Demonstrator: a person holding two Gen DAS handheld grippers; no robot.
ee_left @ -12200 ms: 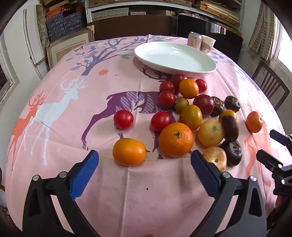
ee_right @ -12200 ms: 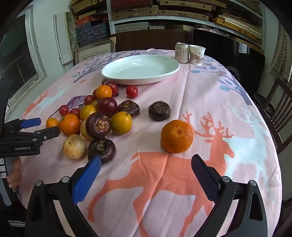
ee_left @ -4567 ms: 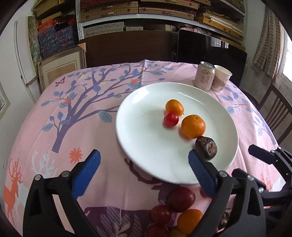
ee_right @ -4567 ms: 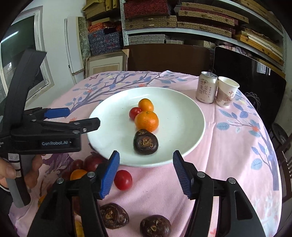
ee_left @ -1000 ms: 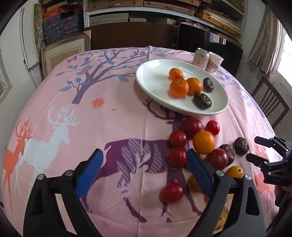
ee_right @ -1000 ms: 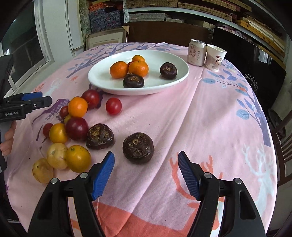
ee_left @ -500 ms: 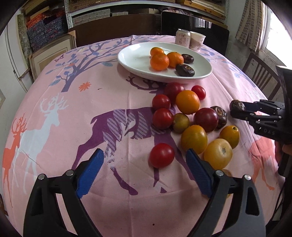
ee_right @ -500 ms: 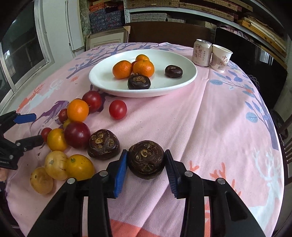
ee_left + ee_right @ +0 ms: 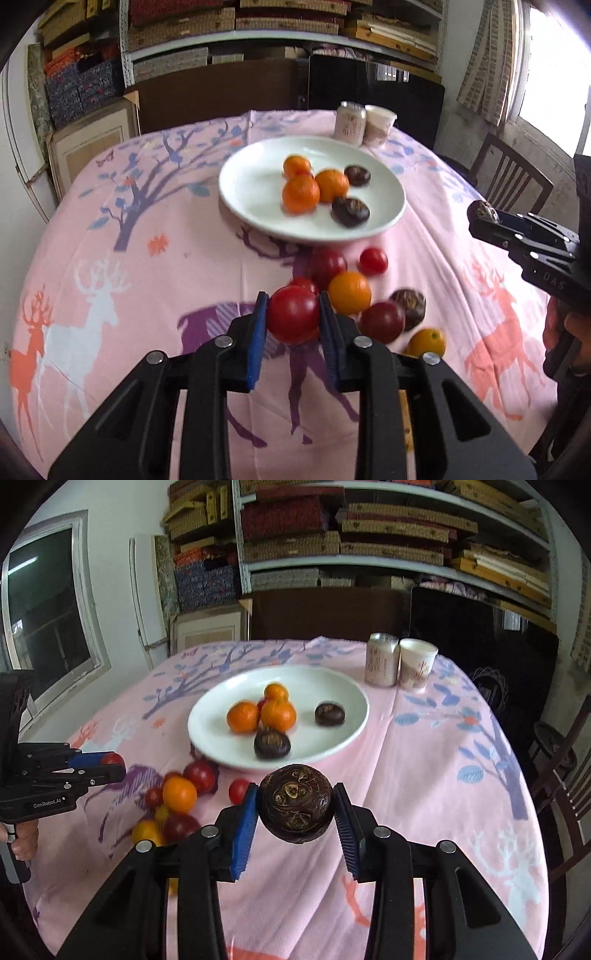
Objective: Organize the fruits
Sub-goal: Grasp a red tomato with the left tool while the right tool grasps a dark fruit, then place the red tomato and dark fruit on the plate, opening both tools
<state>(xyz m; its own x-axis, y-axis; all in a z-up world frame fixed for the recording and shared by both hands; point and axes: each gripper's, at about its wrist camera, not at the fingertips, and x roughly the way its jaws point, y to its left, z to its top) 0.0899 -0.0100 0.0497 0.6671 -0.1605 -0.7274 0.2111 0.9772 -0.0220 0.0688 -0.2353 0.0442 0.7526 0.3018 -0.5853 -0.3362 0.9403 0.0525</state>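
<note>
The left gripper [image 9: 293, 319] carries the print "GenRobot.AI" on its side, readable in the right wrist view; the right gripper [image 9: 295, 805] shows only the letters "DAS" in the left wrist view. The can [image 9: 382, 659] and the paper cup [image 9: 417, 662] beside it bear markings too blurred to read.

Both grippers are held above the pink cloth [image 9: 110, 229], pointing toward the white plate [image 9: 251, 184]. The left one is closed on a red tomato [image 9: 293, 319] — its blue pads [image 9: 258, 339] press both sides. The right one is closed on a dark brown wrinkled fruit [image 9: 295, 803], lifted off the cloth. A hand [image 9: 22, 840] grips the left gripper's handle at the frame edge.

On the plate lie three oranges [image 9: 301, 192] bunched together and two dark fruits [image 9: 350, 211]. Loose fruit [image 9: 349, 291] — red, orange, yellow, one dark — lies clustered on the cloth just near the plate's front rim.
</note>
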